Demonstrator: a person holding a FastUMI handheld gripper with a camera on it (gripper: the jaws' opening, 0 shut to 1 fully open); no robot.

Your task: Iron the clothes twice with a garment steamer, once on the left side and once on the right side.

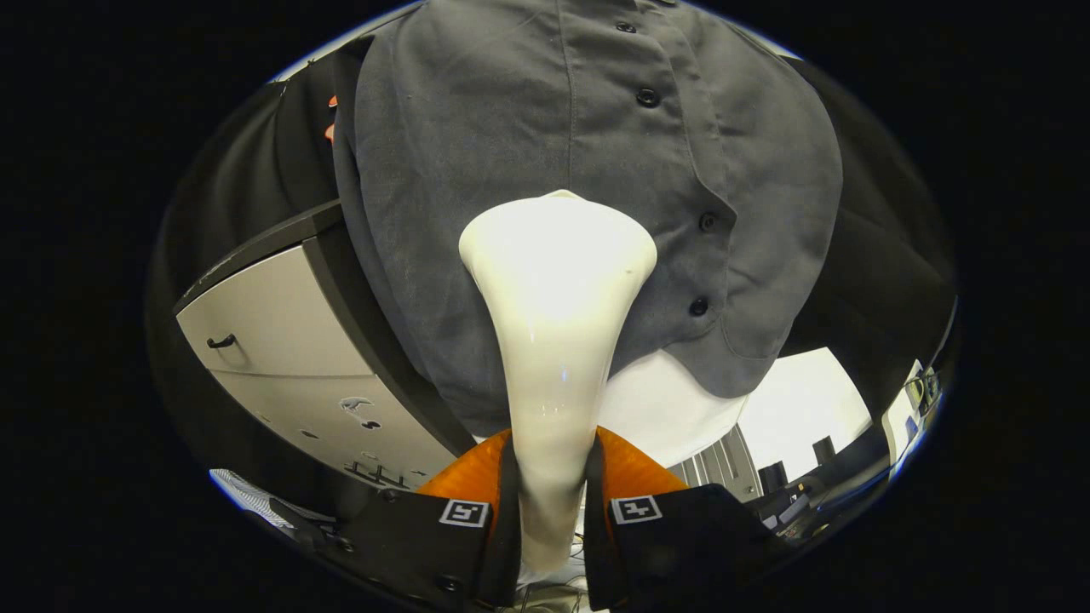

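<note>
Glossy white plastic, the garment steamer [553, 340] is flaring from a slim neck into a wide rounded head against the hanging grey button-front shirt [528, 128]. The gripper [552, 498] is clamping both fingers on that neck, while a pale grey drawer cabinet [281, 358] is sitting beside the shirt.

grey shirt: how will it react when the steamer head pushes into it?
Likely floppy: the grey shirt hangs with soft folds and a loose hem, so it should give and swing. The steamer head, gripped between the fingers, looks glossy and would probably slide, perhaps catching at the button placket.
</note>
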